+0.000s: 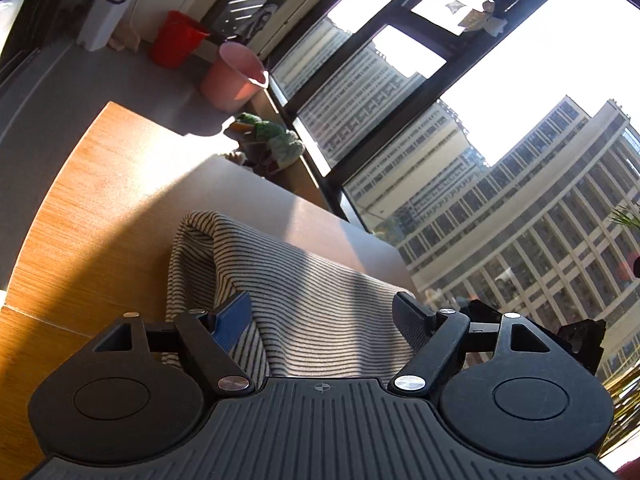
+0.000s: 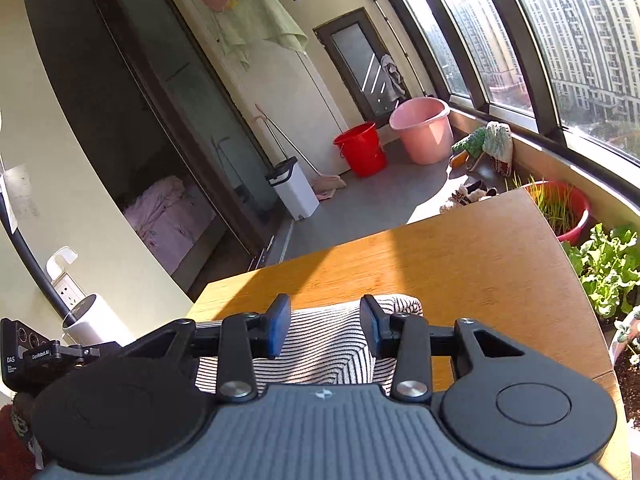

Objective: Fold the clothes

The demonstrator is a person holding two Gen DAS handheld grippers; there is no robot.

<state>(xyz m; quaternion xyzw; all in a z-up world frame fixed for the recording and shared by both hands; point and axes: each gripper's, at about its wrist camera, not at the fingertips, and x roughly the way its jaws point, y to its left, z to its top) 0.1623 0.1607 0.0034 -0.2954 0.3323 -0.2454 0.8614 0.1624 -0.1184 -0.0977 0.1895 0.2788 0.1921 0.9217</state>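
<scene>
Left gripper [image 1: 322, 312], lower centre of its view: jaws spread wide, nothing pinched; the striped garment [image 1: 304, 292] lies beyond and between them on the table [image 1: 100, 184], one edge doubled over at the left. Right gripper [image 2: 325, 326], lower centre: jaws parted, pads clear of the same garment, which lies below them. Judgement: at least one fold appears laid and released; whether further folds remain cannot be told, as most of the garment is hidden.
</scene>
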